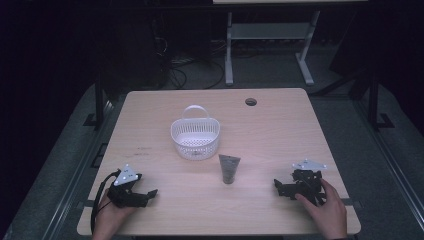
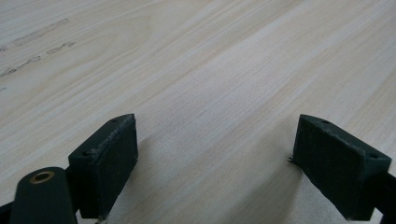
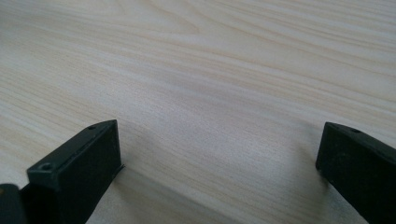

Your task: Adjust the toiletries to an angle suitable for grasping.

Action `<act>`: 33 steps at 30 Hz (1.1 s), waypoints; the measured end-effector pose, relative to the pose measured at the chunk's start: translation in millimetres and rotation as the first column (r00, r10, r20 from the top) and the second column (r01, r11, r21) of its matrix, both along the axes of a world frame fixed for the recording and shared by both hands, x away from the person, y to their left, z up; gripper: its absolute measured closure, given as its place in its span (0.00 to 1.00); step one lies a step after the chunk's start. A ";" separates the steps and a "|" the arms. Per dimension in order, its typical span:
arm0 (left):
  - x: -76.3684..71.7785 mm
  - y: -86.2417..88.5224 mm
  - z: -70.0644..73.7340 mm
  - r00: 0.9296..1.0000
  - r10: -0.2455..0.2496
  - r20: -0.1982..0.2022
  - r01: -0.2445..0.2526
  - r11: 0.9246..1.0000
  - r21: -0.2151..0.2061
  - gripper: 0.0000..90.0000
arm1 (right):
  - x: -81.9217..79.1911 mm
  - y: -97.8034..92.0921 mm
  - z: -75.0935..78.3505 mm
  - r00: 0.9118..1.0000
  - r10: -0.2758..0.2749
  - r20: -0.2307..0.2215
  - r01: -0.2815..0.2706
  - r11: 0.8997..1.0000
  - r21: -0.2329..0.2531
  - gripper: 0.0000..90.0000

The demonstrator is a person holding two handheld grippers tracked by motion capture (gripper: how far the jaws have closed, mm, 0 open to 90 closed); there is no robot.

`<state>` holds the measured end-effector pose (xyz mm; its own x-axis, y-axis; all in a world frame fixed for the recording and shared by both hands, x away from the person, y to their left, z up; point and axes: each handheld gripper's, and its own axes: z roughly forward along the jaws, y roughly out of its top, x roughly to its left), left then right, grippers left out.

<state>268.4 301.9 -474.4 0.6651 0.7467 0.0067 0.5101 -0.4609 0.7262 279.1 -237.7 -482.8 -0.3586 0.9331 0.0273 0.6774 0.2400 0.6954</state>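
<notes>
High view: tube (image 1: 229, 168) between hand-held grippers.

- Your table (image 1: 280, 130) is pale wood, with a round hole (image 1: 251, 102) near its far edge.
- A white basket (image 1: 195, 136) stands nearer you than that hole.
- A grey tube (image 1: 229, 168) lies just beside the basket, on your side.

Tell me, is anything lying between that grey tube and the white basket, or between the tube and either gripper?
Nothing visible. Bare table separates the tube from the basket just behind it. The left gripper and right gripper rest on either side, fingers open, with only wood between each and the tube.
</notes>
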 end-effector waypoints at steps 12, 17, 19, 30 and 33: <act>-3.1 -5.6 8.1 0.999 -0.016 -0.031 0.016 1.000 -0.008 0.37 | 0.0 0.0 0.0 1.000 0.000 0.000 0.000 1.000 0.000 0.00; -3.7 -7.8 14.9 0.999 -0.032 -0.042 0.031 0.999 -0.019 0.57 | 0.0 0.0 0.0 1.000 0.000 0.000 0.000 1.000 0.000 0.00; -3.9 -9.0 19.5 0.998 -0.044 -0.043 0.042 0.999 -0.030 0.66 | 0.0 -0.1 0.1 1.000 0.001 -0.001 -0.001 1.000 -0.001 0.00; -0.5 -16.8 38.6 0.992 -0.090 -0.092 0.082 0.993 -0.086 1.00 | 0.0 0.0 0.0 1.000 0.000 0.000 0.000 1.000 0.000 0.00; 0.6 -22.5 45.0 0.991 -0.102 -0.084 0.095 0.992 -0.089 1.00 | 0.0 0.0 0.0 1.000 0.000 0.000 0.000 1.000 0.000 0.00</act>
<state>269.0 279.4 -429.4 0.7305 0.6731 -0.1151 0.5288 -0.4510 0.7190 279.1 -237.7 -482.8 -0.3587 0.9331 0.0272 0.6775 0.2402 0.6952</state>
